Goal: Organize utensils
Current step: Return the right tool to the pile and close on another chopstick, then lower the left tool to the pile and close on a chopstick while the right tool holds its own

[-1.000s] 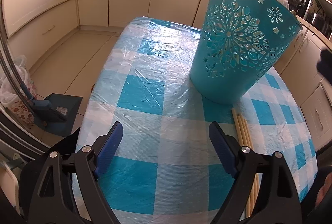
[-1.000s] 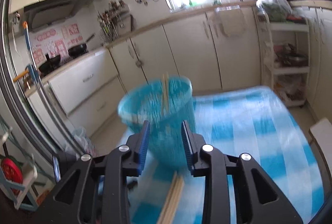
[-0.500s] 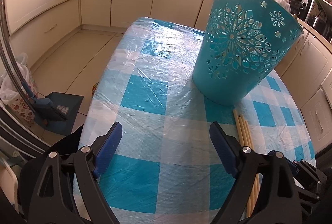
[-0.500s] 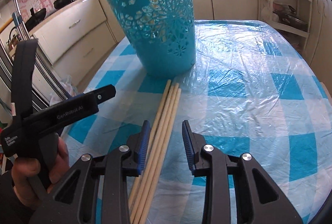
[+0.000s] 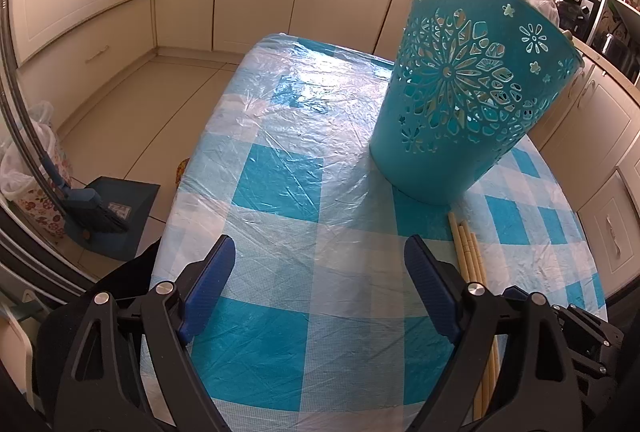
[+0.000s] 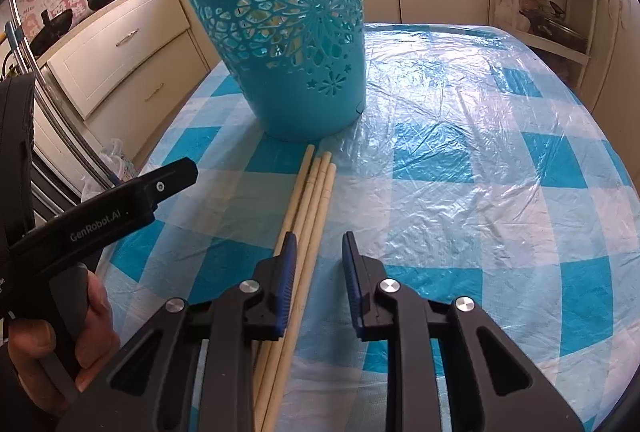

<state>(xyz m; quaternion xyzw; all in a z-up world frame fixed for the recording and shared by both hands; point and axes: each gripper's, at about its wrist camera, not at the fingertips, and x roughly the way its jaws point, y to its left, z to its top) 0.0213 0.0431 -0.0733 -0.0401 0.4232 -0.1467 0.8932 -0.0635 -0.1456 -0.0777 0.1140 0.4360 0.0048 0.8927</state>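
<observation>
Chopsticks flat beside basket; right claw closing over them.

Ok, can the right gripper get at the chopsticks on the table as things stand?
Probably yes: the right gripper is right over the chopsticks, jaws closing with one stick between them, nothing in the way; the basket stands beyond.

We look from both wrist cameras forward and steeply down, close over desk. Left view faces far cabinets, basket far right. Right view sits nearer chopsticks. Both share basket, chopsticks, checked desk cover.
</observation>
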